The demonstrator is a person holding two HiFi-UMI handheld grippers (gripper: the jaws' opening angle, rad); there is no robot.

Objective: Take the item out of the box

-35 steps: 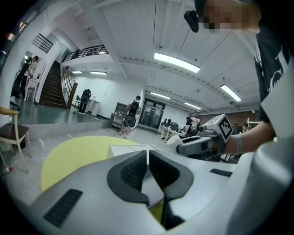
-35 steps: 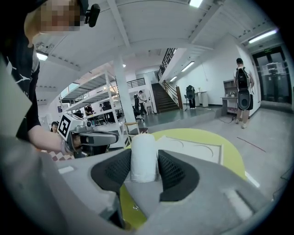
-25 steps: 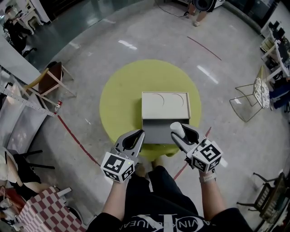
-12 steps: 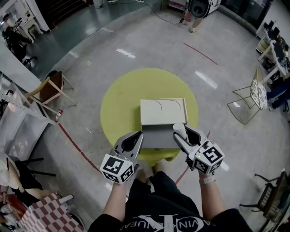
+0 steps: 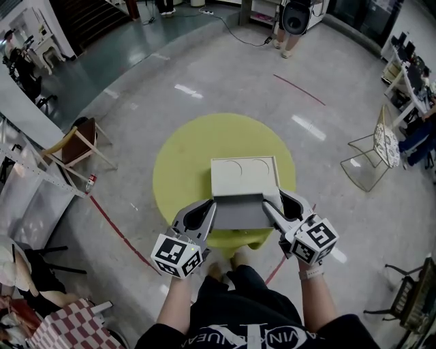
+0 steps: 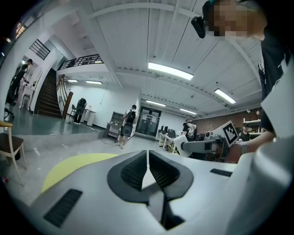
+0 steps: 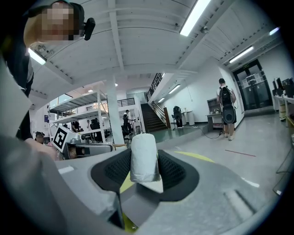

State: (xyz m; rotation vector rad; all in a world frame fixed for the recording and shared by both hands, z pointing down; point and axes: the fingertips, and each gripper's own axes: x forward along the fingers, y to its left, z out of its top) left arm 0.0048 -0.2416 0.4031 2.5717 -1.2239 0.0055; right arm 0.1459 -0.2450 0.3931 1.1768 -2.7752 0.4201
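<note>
A beige box (image 5: 244, 176) with two round recesses in its top lies on the round yellow table (image 5: 184, 157). A grey part of the box (image 5: 240, 211) lies at its near side, between my grippers. My right gripper (image 5: 270, 199) is at the box's near right corner, shut on a white cylinder-shaped item (image 7: 143, 147). The item stands up between the black pads (image 7: 172, 172) of the right gripper (image 7: 144, 158). My left gripper (image 5: 211, 204) hovers at the near left corner. In the left gripper view its jaws (image 6: 147, 156) meet at the tips with nothing between them.
A wooden chair (image 5: 75, 140) stands left of the table and a wire chair (image 5: 375, 153) to the right. Red lines cross the grey floor. A person (image 5: 294, 20) stands at the far side of the room. Shelving and desks line the edges.
Both grippers have drawn slightly closer to the near corners of the box. The right one still holds the white item. The head view has shifted a little.
</note>
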